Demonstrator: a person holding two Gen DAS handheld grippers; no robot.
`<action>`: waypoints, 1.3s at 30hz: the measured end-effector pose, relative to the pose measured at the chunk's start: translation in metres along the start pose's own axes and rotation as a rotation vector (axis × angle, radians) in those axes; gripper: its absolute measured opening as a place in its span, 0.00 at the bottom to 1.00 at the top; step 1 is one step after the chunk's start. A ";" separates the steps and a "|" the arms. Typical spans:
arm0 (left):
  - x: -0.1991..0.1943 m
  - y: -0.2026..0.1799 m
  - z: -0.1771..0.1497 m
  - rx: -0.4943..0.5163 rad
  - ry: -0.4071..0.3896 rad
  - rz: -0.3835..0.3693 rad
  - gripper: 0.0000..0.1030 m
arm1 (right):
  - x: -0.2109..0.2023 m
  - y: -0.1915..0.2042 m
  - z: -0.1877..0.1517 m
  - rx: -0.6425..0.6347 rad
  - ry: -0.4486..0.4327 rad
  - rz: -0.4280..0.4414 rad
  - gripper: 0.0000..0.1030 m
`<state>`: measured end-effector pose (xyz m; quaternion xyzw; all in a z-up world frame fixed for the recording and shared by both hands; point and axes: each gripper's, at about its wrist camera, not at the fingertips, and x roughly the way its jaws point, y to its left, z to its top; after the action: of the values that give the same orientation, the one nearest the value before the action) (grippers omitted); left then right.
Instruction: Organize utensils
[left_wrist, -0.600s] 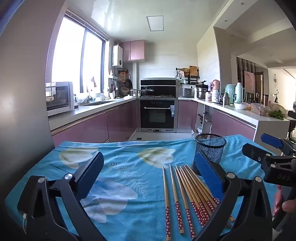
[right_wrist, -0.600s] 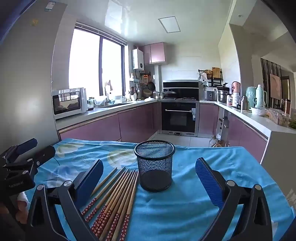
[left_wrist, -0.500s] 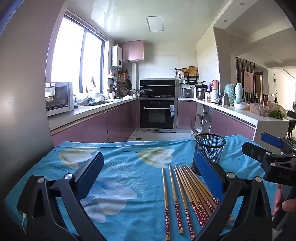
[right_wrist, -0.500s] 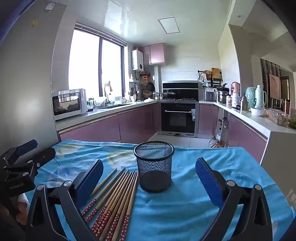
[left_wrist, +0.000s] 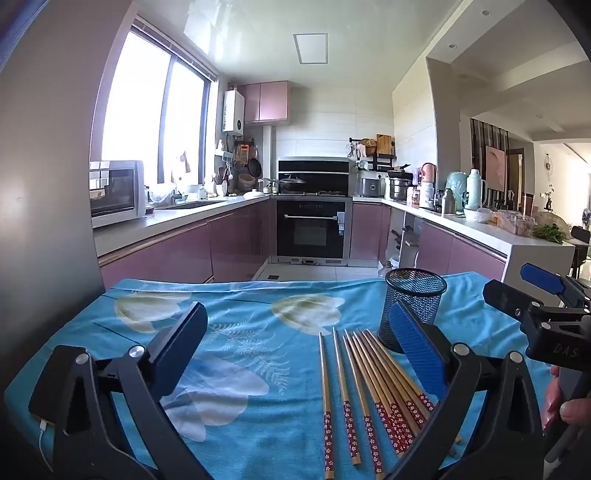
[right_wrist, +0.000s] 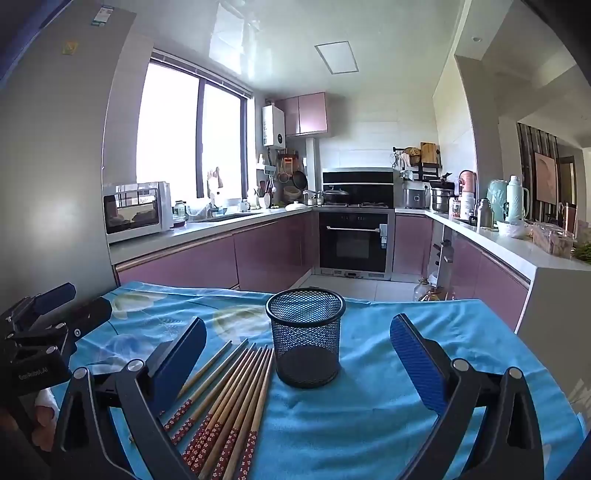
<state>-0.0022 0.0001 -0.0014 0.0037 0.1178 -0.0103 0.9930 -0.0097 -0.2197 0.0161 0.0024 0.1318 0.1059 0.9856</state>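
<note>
Chopsticks (right_wrist: 229, 398) fanned beside mesh cup (right_wrist: 306, 338), blue cloth (right_wrist: 369, 417)

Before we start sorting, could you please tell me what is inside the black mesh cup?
The mesh cup looks empty: only its dark solid base shows. All chopsticks lie on the blue cloth beside it.

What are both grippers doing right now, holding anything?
Left gripper: open, holding nothing.
Right gripper: open, holding nothing; the mesh cup stands beyond its fingertips.
</note>
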 end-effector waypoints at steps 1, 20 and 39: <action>0.000 0.000 0.000 0.001 0.000 0.000 0.95 | 0.000 0.001 0.000 -0.001 -0.004 -0.001 0.94; 0.005 -0.002 -0.004 -0.008 0.002 -0.003 0.95 | 0.003 0.003 -0.005 -0.007 -0.028 -0.014 0.94; 0.003 -0.004 -0.001 -0.013 -0.009 -0.001 0.95 | 0.006 0.001 -0.006 0.006 -0.024 -0.001 0.94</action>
<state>0.0005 -0.0044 -0.0031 -0.0029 0.1135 -0.0101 0.9935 -0.0064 -0.2175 0.0085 0.0063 0.1203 0.1052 0.9871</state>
